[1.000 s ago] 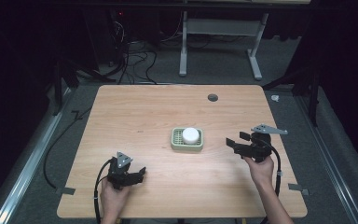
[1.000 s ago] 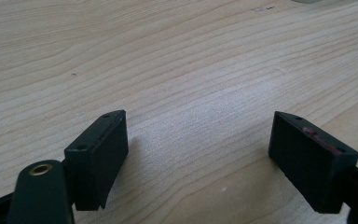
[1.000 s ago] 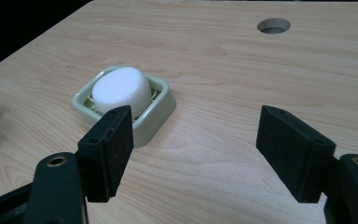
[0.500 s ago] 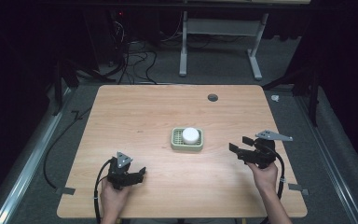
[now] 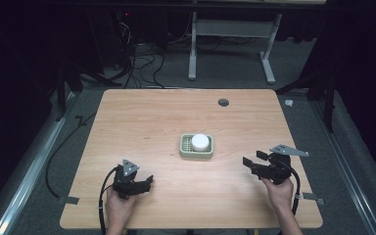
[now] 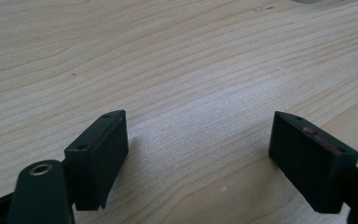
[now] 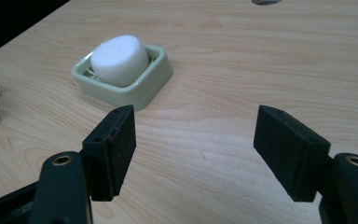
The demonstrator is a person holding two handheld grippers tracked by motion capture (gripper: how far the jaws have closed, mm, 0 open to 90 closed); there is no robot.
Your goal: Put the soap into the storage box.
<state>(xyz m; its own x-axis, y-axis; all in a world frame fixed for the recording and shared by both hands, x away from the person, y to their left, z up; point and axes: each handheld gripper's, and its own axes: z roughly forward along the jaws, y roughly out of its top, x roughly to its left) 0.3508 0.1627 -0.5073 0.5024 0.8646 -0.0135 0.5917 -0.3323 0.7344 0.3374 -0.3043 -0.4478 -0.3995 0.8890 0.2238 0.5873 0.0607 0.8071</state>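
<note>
A white round bar of soap (image 5: 200, 142) lies in a pale green square dish (image 5: 196, 152) near the middle of the wooden table (image 5: 176, 117). In the right gripper view the soap (image 7: 120, 59) and dish (image 7: 142, 88) sit ahead and to the left of the jaws. My right gripper (image 5: 254, 161) is held low at the right of the table, open and empty, its jaws (image 7: 195, 144) wide apart. My left gripper (image 5: 147, 183) rests near the front left, also open, with bare wood between its jaws (image 6: 196, 154).
A dark round cable hole (image 5: 223, 102) sits near the table's far edge. Beyond the table stand a white metal frame (image 5: 230, 44) and loose cables (image 5: 142, 58) on grey carpet. Small tape marks (image 5: 68, 199) lie by the front corners.
My right gripper has drawn back toward the front right and dropped lower, away from the dish. The left gripper has stayed where it was.
</note>
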